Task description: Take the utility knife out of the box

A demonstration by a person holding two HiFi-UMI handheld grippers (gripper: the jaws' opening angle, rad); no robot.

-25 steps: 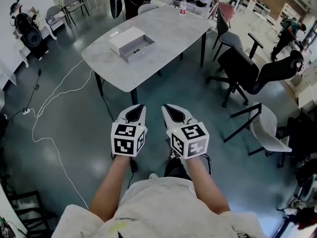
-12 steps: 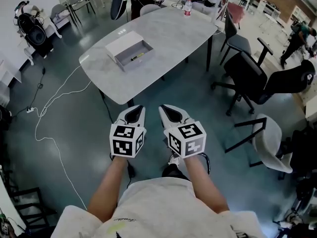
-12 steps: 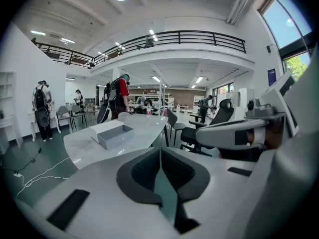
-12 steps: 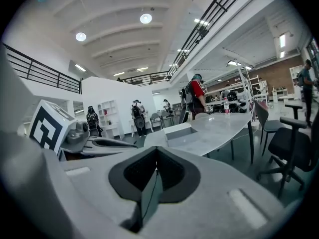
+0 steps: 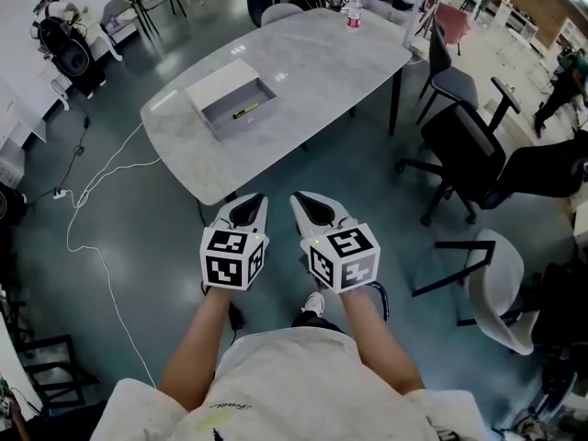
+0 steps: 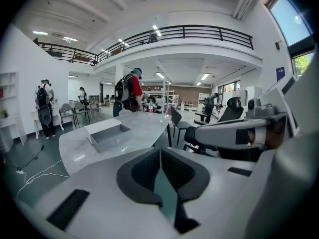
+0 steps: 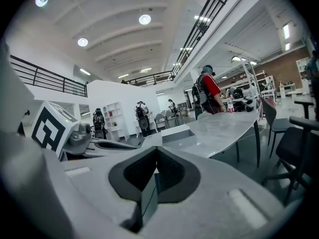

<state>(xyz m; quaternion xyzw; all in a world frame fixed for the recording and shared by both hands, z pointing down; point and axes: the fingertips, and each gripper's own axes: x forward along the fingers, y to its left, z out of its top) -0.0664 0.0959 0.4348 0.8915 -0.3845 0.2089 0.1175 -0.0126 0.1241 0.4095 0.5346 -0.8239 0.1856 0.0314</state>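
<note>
Now left claw (image 5: pixel 255 198) and right claw (image 5: pixel 301 198), clenched empty, are nearer the box (image 5: pixel 220 118).

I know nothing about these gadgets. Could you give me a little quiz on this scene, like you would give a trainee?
1. True or false: the utility knife lies inside the open box.
2. The box stands on: A the grey table, B the floor, C a black chair.
3. Fill in: the jaws of the left gripper and the right gripper are both ___, with nothing between them.
Key: 1 true; 2 A; 3 shut.
</note>
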